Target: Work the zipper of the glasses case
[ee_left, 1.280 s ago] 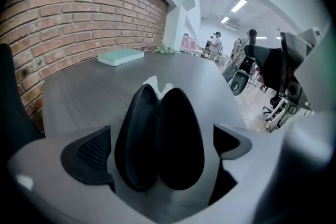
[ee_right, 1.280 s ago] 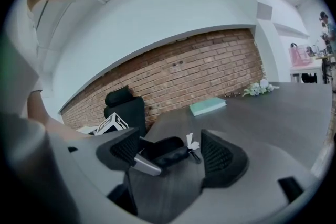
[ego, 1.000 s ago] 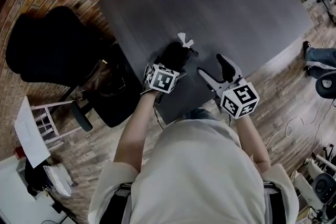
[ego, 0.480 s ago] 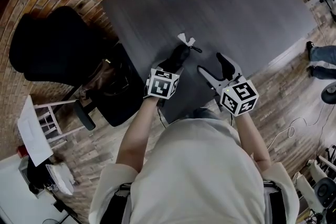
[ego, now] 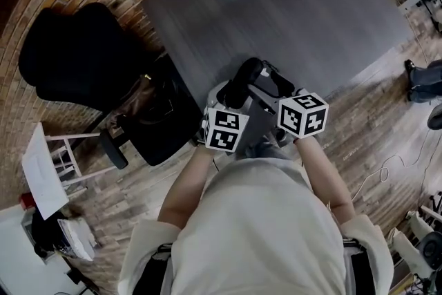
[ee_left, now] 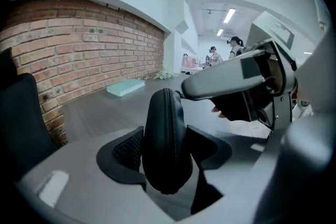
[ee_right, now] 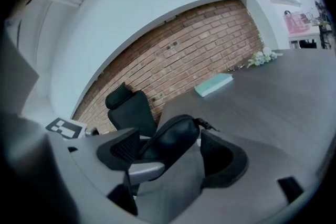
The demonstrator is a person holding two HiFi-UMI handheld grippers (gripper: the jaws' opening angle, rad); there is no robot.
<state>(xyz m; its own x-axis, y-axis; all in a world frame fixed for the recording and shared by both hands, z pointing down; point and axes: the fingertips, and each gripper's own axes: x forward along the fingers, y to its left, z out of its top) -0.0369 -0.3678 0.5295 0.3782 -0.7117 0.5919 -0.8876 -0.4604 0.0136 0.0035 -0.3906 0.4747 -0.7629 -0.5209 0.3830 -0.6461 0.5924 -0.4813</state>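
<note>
Black office chair [ego: 76,55] at far L, clear of the work. L gripper [ee_left: 167,148]: my jaws have just been closing and now clamp the glasses case [ee_left: 163,113] at its lower end. Zipper seam faces the cam. Case sits over the near edge of the dark table [ego: 311,17]. R gripper [ee_right: 170,152]: jaws spread, case top between the pads, apparently no contact, though view is poor there. Zipper pull [ee_right: 206,124] sticks out near my R pad.
</note>
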